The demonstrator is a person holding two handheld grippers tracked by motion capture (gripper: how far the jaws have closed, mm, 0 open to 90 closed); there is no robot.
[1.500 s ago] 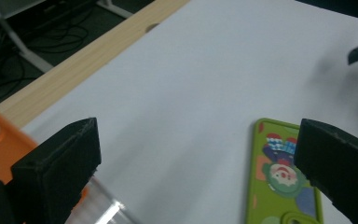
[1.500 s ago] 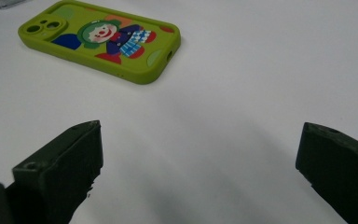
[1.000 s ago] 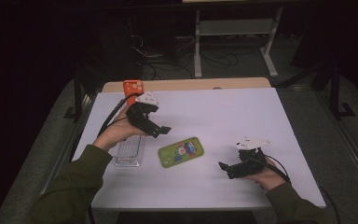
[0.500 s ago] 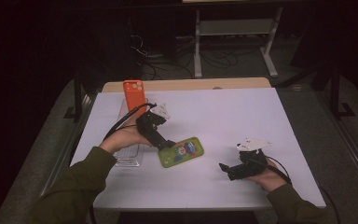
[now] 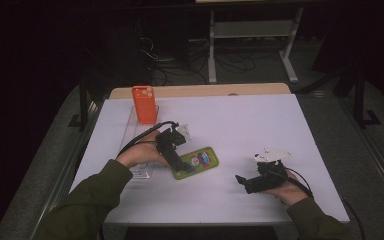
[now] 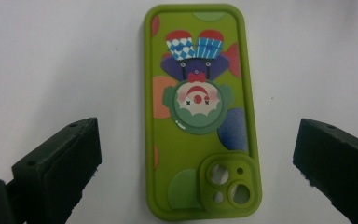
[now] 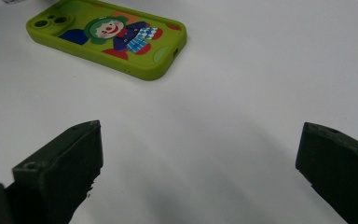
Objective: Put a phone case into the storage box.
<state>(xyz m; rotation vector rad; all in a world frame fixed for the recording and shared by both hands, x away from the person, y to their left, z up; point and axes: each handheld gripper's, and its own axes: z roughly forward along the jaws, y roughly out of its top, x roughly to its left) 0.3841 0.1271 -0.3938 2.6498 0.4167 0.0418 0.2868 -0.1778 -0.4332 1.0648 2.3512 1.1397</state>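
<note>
A green phone case with a clown picture (image 5: pixel 196 162) (image 6: pixel 199 112) (image 7: pixel 107 35) lies flat near the middle of the white table (image 5: pixel 240 125). My left gripper (image 5: pixel 179 164) (image 6: pixel 196 172) hovers over its camera end, jaws open wide on either side and not touching it. An orange phone case (image 5: pixel 144 104) stands upright at the back left in a clear rack (image 5: pixel 136 131). My right gripper (image 5: pixel 241 181) (image 7: pixel 198 172) rests low on the table at the front right, open, with nothing between its jaws, facing the green case.
The clear rack runs along the table's left side under my left hand. Beyond the far edge are a dark floor, cables and a white shelf frame (image 5: pixel 252 30).
My left gripper has moved from beside the orange case at the back down and right to the green case. The orange case now stands alone. The right gripper has stayed put.
</note>
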